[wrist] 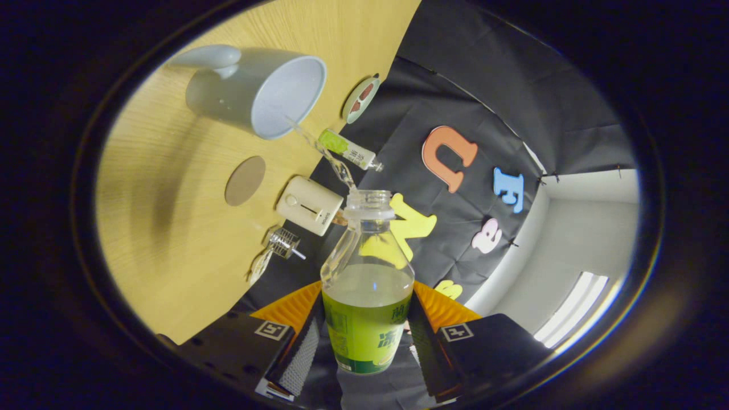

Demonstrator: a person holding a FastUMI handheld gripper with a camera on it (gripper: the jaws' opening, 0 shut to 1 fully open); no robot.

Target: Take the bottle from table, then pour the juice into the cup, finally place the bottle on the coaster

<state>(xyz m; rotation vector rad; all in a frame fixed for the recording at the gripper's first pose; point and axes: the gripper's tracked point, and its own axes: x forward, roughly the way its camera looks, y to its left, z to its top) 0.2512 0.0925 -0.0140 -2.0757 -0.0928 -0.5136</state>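
**Pouring under way: thin plastic bottle, part full, gripped low on the label**

Bottle point(367, 285) held between the jaws of the gripper point(364, 341), both pads pressing on the green label band, cap off, neck tipped toward the cup point(259, 91). Thin stream of juice point(324, 154) leaving the mouth toward 11 o'clock and reaching the cup's rim. Round brown coaster point(245, 180) flat on the counter point(171, 228), between cup and jaws, at about 10 o'clock from the bottle mouth.

Probably light, and lighter by the moment as liquid drains. Walls likely thin and springy: hard squeeze would dent them and jolt the stream. Smooth label, possibly slick; ridged pads help. Best hold where it is now, low on the labelled body, not the tapering clear shoulder.
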